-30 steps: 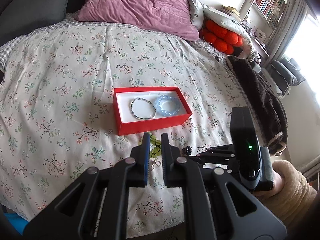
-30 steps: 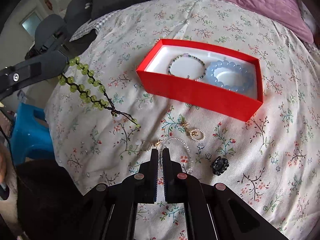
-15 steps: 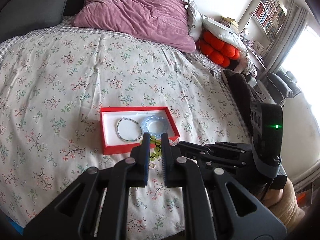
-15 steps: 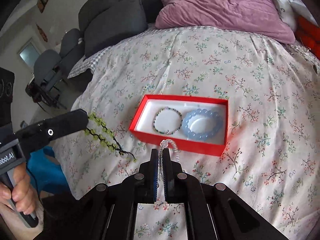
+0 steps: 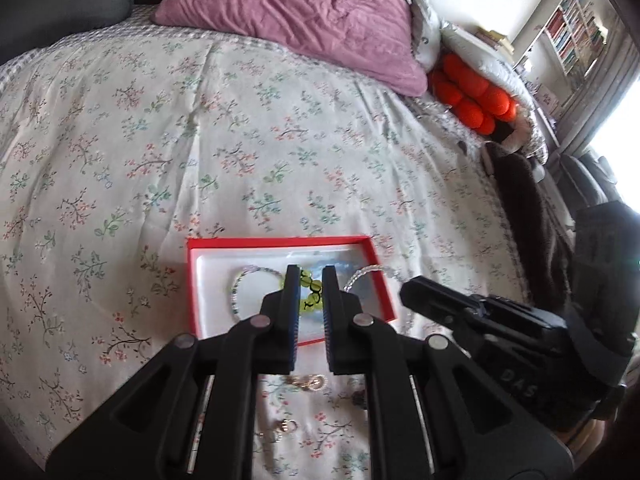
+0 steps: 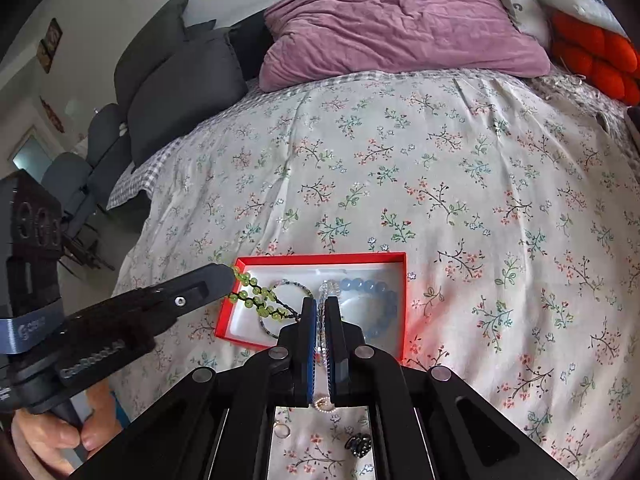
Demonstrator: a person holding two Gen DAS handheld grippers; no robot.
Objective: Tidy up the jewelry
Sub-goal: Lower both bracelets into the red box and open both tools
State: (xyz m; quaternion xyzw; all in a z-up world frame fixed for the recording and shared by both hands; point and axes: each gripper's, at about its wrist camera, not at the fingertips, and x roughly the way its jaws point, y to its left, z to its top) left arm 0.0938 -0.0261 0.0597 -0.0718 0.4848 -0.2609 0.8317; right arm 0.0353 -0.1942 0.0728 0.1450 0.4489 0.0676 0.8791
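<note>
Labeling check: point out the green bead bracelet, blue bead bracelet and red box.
green bead bracelet (image 6: pixel 256 300): right wrist view, hanging beads.
blue bead bracelet (image 6: pixel 378 286): right wrist view, top beads.
red box (image 6: pixel 320 258): right wrist view, far rim.

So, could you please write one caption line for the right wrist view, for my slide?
Right gripper holding a clear bead strand over the red box, while the left gripper brings a green bead bracelet.
</note>
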